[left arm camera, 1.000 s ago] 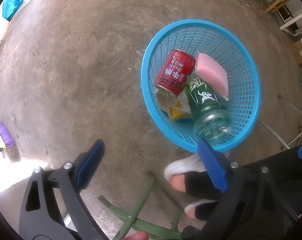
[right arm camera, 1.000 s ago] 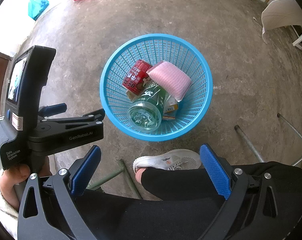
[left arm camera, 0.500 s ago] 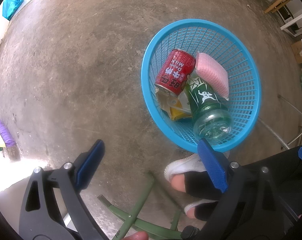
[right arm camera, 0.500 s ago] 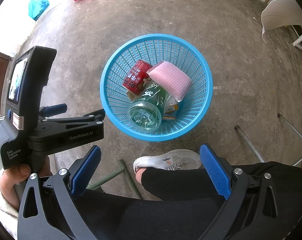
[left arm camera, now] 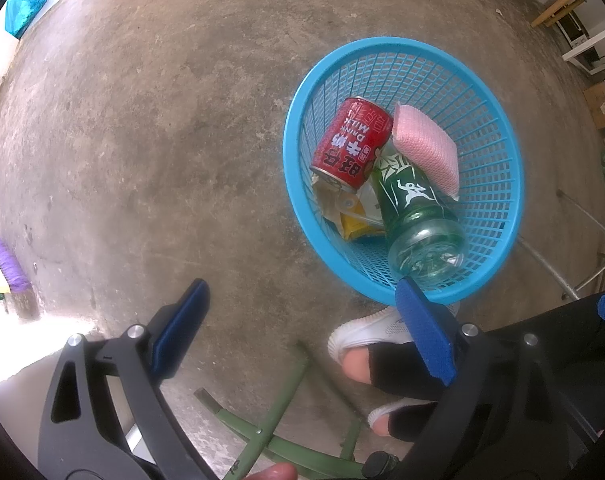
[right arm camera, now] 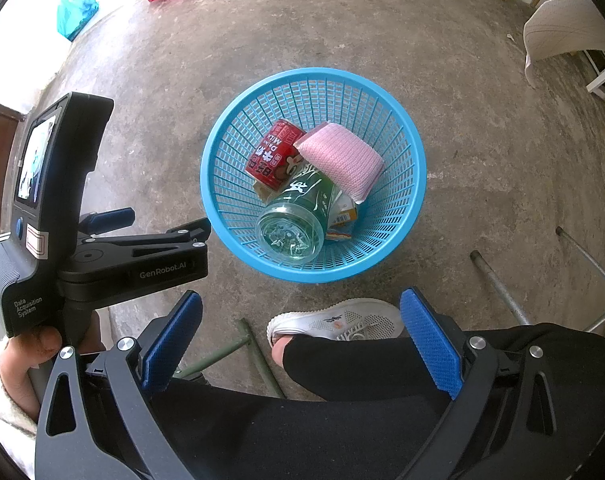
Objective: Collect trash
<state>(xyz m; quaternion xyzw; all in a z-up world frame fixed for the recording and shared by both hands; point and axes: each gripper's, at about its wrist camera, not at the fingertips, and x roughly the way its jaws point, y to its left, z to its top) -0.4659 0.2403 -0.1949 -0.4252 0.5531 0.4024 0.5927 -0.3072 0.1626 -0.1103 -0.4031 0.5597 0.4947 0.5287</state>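
Nothing has moved since earlier | centre: blue basket [right arm camera: 416, 184] holds light red can [right arm camera: 276, 154], slippery green bottle [right arm camera: 302, 208] | likely lift by stiff rim | left gripper [left arm camera: 302, 328], right gripper [right arm camera: 300, 338] jaws apart, empty

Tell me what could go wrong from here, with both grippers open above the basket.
1. The green bottle lies tilted, its base high against the blue basket wall; a nudge might roll it out.
2. The pink sponge rests loosely atop the bottle and red can, so it may slide.
3. The person's shoe sits close to the basket and could bump it.
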